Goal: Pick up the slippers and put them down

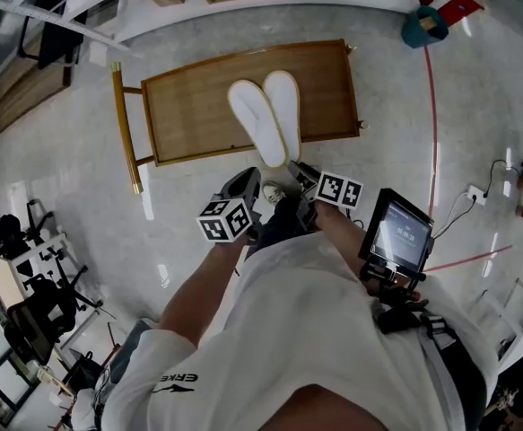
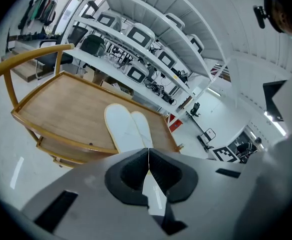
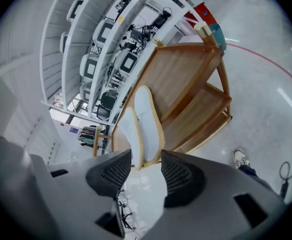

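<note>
Left gripper (image 2: 148,156): jaws shut tip to tip, nothing held. Right gripper (image 3: 146,166): jaws apart, nothing between them. Slippers (image 1: 266,115): side by side on cart (image 1: 189,106), close ahead of both tongs, near ends overhanging the cart's near edge.

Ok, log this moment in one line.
slippers: side by side on wooden table | left hand-held gripper: shut, empty | right hand-held gripper: open, empty

Right gripper (image 3: 146,156): jaws apart, gripping nothing. Slippers (image 3: 143,119): pair side by side on wooden table (image 3: 186,74), heels just beyond jaw tips.
</note>
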